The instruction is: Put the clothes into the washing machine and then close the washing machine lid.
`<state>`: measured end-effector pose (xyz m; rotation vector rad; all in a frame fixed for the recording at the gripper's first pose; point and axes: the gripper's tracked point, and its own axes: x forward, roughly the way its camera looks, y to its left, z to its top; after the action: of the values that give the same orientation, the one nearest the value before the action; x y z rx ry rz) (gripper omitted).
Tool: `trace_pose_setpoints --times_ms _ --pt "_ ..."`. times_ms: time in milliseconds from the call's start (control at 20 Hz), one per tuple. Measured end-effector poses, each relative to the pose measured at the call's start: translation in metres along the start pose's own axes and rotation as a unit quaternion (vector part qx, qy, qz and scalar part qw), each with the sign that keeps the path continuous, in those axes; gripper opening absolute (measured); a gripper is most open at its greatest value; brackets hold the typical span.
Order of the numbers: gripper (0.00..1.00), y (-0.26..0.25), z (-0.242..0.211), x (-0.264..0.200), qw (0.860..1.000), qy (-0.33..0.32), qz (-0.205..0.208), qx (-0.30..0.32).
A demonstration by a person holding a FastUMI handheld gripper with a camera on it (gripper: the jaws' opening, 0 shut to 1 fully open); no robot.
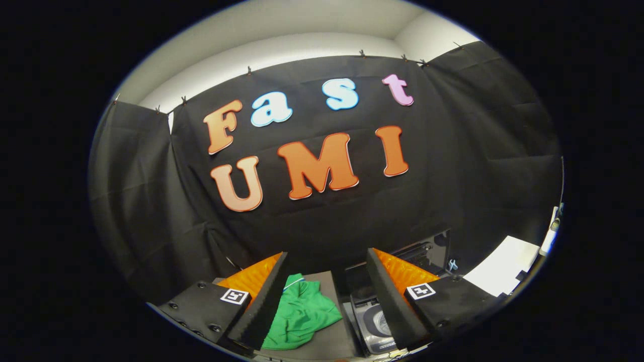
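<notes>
Grey tabletop: green garment between spread tool fingers.

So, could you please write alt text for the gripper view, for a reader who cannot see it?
The open gripper hangs above a crumpled green garment, which lies on a grey surface between the two fingers. Beside the garment, by the right finger, stands a small washing machine with its lid raised. Beyond them hangs the black cloth wall, and a white sheet lies to the right.

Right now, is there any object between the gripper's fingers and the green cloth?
Nothing visible. The gripper is open, and the green cloth lies on the grey surface between its fingers, near the left finger. The washing machine sits beside it, by the right finger.
</notes>
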<state>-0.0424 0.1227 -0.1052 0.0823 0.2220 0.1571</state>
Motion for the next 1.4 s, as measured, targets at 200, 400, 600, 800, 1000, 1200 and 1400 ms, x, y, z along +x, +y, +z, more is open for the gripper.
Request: trace_pose_setpoints --times_ms 200,400,600,800,1000,1200,1400 --pt "0.98 0.057 -0.06 0.024 0.997 0.063 0.037 -0.011" --pt "0.99 0.099 -0.123 0.039 0.989 0.128 0.055 -0.05" --pt "0.99 0.118 -0.162 0.05 0.98 0.167 0.056 -0.093" --pt "0.99 0.122 -0.185 0.06 0.973 0.197 0.044 -0.11" --pt "0.99 0.12 -0.197 0.064 0.968 0.211 0.035 -0.134" --pt "0.99 0.119 -0.209 0.066 0.962 0.219 0.029 -0.158" --pt "0.94 0.123 -0.213 0.067 0.966 0.203 0.043 -0.154"
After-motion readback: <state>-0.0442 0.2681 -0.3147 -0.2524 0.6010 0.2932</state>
